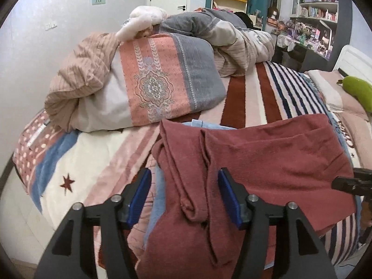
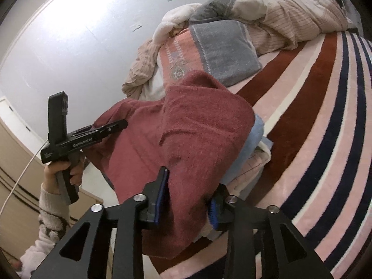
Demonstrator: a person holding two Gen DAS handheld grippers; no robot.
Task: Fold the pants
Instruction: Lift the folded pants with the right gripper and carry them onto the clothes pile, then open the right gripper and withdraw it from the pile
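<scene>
A bedroom with a pale wall, and the bed is covered by a striped blanket (image 1: pixel 253 93) in pink, dark red and navy. At the far side lies a heap of bedding (image 1: pixel 139 79), beside a rumpled quilt (image 2: pixel 290 14). The dark red pants (image 1: pixel 267 158) lie folded at the near edge of the bed, on top of a light blue garment (image 2: pixel 255 137). The left gripper (image 1: pixel 183 197) is at the bunched edge of the pants; its blue pads stand apart, with a ridge of cloth between them, not pressed. The right gripper (image 2: pixel 188 193) has its pads on both sides of a thick fold of the pants; whether it truly pinches, I cannot tell.
</scene>
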